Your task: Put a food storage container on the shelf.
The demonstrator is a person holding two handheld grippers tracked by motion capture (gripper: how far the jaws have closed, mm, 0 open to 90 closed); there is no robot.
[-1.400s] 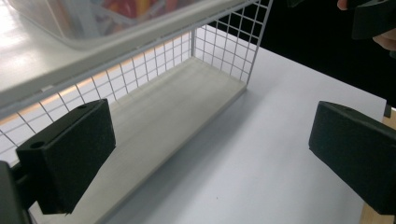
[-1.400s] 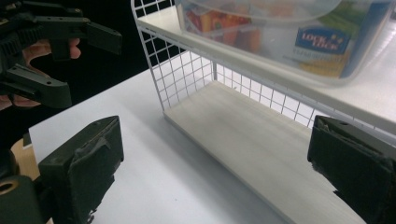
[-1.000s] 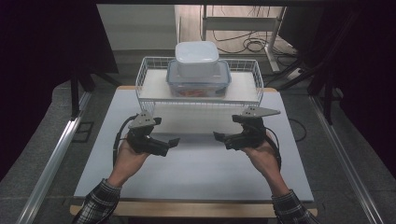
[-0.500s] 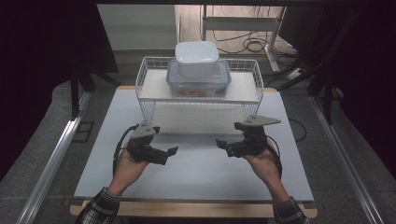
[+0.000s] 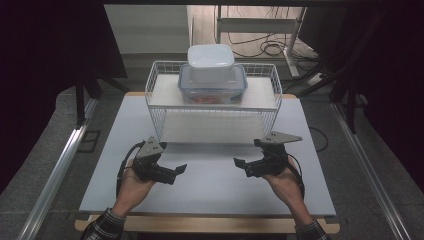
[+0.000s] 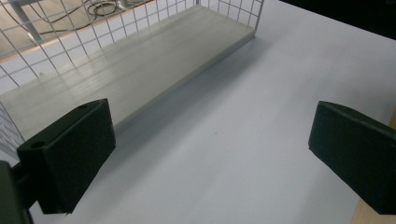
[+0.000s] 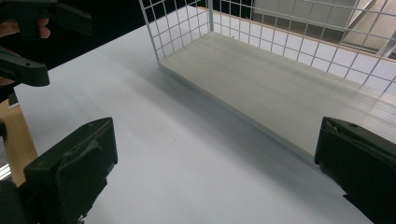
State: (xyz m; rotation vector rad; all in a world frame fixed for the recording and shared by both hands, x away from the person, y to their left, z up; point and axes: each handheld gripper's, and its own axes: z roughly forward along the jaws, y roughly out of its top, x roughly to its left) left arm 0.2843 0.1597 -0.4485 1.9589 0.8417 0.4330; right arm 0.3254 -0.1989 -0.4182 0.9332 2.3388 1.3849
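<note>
**Two open grippers held low before a wire shelf**

On the white rectangular tabletop, near the person's edge, both hands hold their tools just above the surface with nothing between the jaws. At the left of the high view the left black two-jaw gripper points inward toward the middle of the table, its jaws spread wide; its own camera shows the two black pads far apart with only bare white table between them. At the right, the right black two-jaw gripper mirrors it, also pointing inward, jaws released and empty, a grey three-cornered plate on top of it. The two grippers are well apart, facing each other across the table's middle.

Behind them, toward the far edge, stands a white wire-grid two-level shelf with pale board floors. Its lower level is bare, as both gripper views confirm. On its upper level sits a clear plastic food box with a blue-rimmed lid, something reddish showing through its front wall, and stacked on top of that is a smaller white lidded plastic container.

Checked sleeves show at the person's wrists.
</note>
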